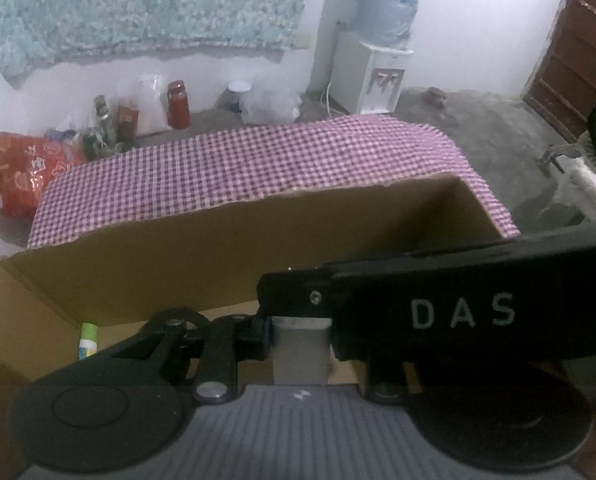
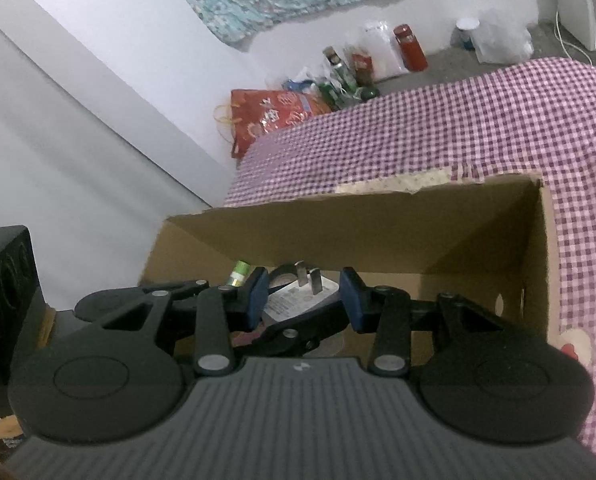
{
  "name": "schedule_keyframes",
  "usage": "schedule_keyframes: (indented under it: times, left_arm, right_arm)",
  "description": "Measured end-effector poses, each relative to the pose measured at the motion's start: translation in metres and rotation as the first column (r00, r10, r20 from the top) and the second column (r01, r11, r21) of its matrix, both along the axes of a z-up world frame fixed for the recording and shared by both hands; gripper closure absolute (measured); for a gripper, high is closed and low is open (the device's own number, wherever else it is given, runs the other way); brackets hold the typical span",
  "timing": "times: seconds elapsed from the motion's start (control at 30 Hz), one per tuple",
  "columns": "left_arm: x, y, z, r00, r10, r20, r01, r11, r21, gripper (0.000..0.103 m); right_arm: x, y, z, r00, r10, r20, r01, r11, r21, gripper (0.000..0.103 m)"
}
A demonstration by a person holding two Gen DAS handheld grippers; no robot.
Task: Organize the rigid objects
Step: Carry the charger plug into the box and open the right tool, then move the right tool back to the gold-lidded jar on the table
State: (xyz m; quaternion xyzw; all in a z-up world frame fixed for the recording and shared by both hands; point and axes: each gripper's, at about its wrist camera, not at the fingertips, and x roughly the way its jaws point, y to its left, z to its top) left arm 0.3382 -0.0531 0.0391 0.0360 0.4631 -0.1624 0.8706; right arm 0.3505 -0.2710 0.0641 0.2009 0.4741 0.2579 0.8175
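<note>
Clearly, both grippers work inside the cardboard box (image 2: 377,236), which stands on the counter (image 2: 477,120) under a purple checked cloth. The left gripper (image 1: 298,332) has its fingers narrow around a pale grey upright piece (what it is I cannot tell), and the right device's black bar marked DAS lies across its right finger. Beside it on the box floor rests a small green and white tube (image 1: 88,340).

The right gripper (image 2: 303,296) has its fingers set wide, one blue pad (image 2: 258,294) on each side of a white plug adapter (image 2: 305,290) with two flat metal prongs; the pads seem not yet to press it.

I think the risk is here: the adapter is hard, smooth plastic, so closing off-centre could make it twist or slide away. The two devices are also very near, and they may knock together. The box walls are rough and matte, with one torn edge.
</note>
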Motion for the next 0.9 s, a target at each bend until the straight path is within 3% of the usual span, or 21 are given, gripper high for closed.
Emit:
schedule_keyframes:
  times: [0.3, 0.33, 0.43, 0.47, 0.67, 0.77, 0.9]
  left_arm:
    - [0.007, 0.003, -0.006, 1.000, 0.018, -0.010, -0.018, 1.000, -0.021, 0.071]
    - [0.007, 0.003, -0.007, 1.000, 0.018, -0.010, -0.018, 1.000, -0.024, 0.066]
    - [0.003, 0.002, 0.000, 1.000, 0.028, 0.011, -0.028, 0.999, -0.027, 0.037]
    - [0.000, 0.002, 0.004, 0.999, 0.029, 0.024, -0.028, 0.999, -0.028, 0.033]
    - [-0.022, 0.007, 0.032, 0.997, 0.014, 0.076, -0.011, 0.999, -0.051, 0.016]
    - [-0.041, 0.011, 0.049, 0.994, 0.003, 0.112, 0.000, 1.000, -0.022, 0.015]
    - [-0.077, 0.028, 0.077, 0.985, -0.005, 0.171, 0.008, 1.000, -0.019, 0.013]
  right_arm:
    - [0.011, 0.001, -0.010, 1.000, 0.003, 0.005, -0.002, 1.000, -0.018, 0.064]
    - [0.011, 0.001, -0.010, 1.000, 0.004, 0.009, -0.004, 1.000, -0.020, 0.064]
    - [0.007, -0.001, -0.005, 1.000, 0.001, 0.028, 0.000, 1.000, -0.020, 0.064]
    - [0.005, -0.002, -0.002, 0.999, -0.002, 0.038, 0.002, 1.000, -0.017, 0.064]
    - [-0.028, -0.019, 0.035, 0.990, -0.034, 0.139, 0.030, 0.999, 0.031, 0.063]
    - [-0.055, -0.032, 0.060, 0.979, -0.056, 0.198, 0.042, 0.997, 0.071, 0.062]
    - [-0.108, -0.057, 0.097, 0.954, -0.090, 0.286, 0.047, 0.987, 0.153, 0.053]
